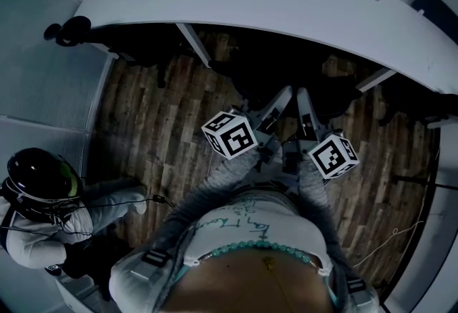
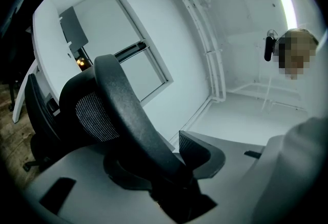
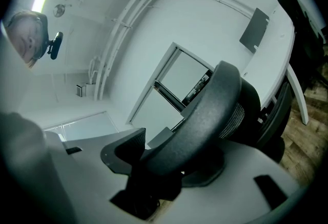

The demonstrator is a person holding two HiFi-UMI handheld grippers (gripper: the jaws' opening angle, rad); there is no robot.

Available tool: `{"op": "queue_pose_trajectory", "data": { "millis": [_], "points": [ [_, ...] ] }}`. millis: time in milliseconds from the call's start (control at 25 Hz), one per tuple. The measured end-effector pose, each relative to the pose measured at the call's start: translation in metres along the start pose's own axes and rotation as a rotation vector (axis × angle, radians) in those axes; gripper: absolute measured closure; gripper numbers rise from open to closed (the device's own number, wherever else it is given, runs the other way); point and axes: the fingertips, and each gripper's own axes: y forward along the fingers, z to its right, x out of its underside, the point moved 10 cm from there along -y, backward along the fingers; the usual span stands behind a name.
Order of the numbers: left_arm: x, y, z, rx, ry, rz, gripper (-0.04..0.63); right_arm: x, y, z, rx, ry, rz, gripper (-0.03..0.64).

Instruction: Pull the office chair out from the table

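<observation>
The black office chair stands half under the white curved table, dark and hard to make out in the head view. Both grippers reach forward to its back, side by side. My left gripper has the curved black rim of the chair's back running between its grey jaws, with the pad pressed on it. My right gripper grips the same rim from the other side, its pad against it. The mesh of the back shows behind the rim.
Other dark chairs sit under the table at the left and right. A person in a black helmet crouches at the lower left on the wood floor. A black object rests at the table's left end.
</observation>
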Motion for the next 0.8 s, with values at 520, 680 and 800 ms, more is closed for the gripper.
{"op": "queue_pose_trajectory", "data": {
  "millis": [520, 680, 800],
  "points": [
    [0.012, -0.030, 0.017, 0.007, 0.001, 0.000, 0.410, 0.013, -0.030, -0.016, -0.005, -0.006, 0.002, 0.404],
    [0.015, -0.039, 0.020, 0.013, -0.001, 0.000, 0.410, 0.019, -0.038, -0.021, -0.001, -0.006, 0.004, 0.403],
    [0.016, -0.040, 0.021, 0.011, -0.002, -0.001, 0.410, 0.020, -0.041, -0.021, 0.003, 0.009, 0.004, 0.405]
  ]
}}
